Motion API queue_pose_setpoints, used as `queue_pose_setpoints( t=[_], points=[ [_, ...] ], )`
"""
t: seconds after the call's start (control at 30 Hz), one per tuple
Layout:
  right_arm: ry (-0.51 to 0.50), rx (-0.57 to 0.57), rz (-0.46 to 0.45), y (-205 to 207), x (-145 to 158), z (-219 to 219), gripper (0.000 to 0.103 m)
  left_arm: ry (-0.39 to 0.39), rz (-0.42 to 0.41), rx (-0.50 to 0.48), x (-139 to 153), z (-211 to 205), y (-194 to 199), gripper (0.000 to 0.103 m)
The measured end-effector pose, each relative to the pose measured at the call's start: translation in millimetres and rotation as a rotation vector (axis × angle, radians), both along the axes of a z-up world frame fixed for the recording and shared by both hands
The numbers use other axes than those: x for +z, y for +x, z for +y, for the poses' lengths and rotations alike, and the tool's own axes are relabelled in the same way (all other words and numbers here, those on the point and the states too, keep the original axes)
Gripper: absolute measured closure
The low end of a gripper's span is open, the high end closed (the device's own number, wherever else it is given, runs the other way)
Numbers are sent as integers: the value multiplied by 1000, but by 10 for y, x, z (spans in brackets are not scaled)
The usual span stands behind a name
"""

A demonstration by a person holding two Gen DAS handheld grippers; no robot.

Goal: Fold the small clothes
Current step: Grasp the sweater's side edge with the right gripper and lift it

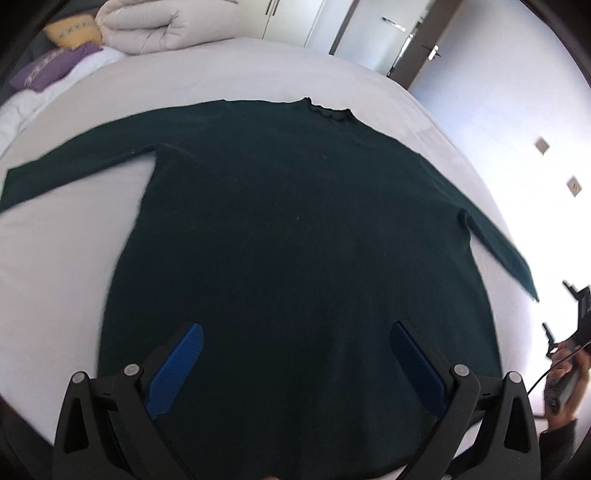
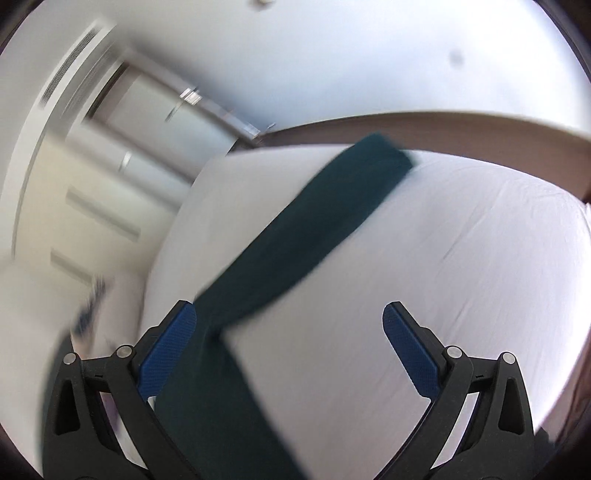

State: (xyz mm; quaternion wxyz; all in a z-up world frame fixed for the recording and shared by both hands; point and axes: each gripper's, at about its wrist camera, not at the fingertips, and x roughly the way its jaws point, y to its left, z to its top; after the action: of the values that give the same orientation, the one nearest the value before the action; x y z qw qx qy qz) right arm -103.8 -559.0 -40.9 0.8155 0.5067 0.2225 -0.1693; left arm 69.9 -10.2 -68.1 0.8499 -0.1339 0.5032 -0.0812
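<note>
Lying flat, sweater (image 1: 295, 229) (dark green) covers bed (image 1: 258, 70).

A white-sheeted bed (image 1: 258, 70) carries a dark green long-sleeved top (image 1: 295, 221) spread flat, sleeves out. At its far end lie a folded pale duvet (image 1: 162, 26), a purple garment (image 1: 51, 68) and a yellow one (image 1: 72, 31).

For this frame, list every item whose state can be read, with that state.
Dark green long-sleeved sweater: spread flat, unfolded, both sleeves out.
Its right sleeve: lying straight on the sheet.
White bed sheet: smooth.
Left gripper: open, over the hem.
Right gripper: open, holding nothing.
Pale quilt: folded at the bed's far end.
</note>
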Motion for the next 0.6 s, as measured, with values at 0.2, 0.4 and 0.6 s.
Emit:
queue_pose_setpoints(
  t=[0.2, 0.4, 0.6],
  points=[
    [188, -114, -13, 270, -497, -876, 17, -138, 24, -36, -97, -135, 414, 8],
    [197, -120, -34, 589, -586, -1134, 31, -310, 6, -18, -127, -220, 805, 9],
    [216, -131, -49, 733, -782, -1226, 59, -378, 64, -35, -224, -367, 1075, 12]
  ],
)
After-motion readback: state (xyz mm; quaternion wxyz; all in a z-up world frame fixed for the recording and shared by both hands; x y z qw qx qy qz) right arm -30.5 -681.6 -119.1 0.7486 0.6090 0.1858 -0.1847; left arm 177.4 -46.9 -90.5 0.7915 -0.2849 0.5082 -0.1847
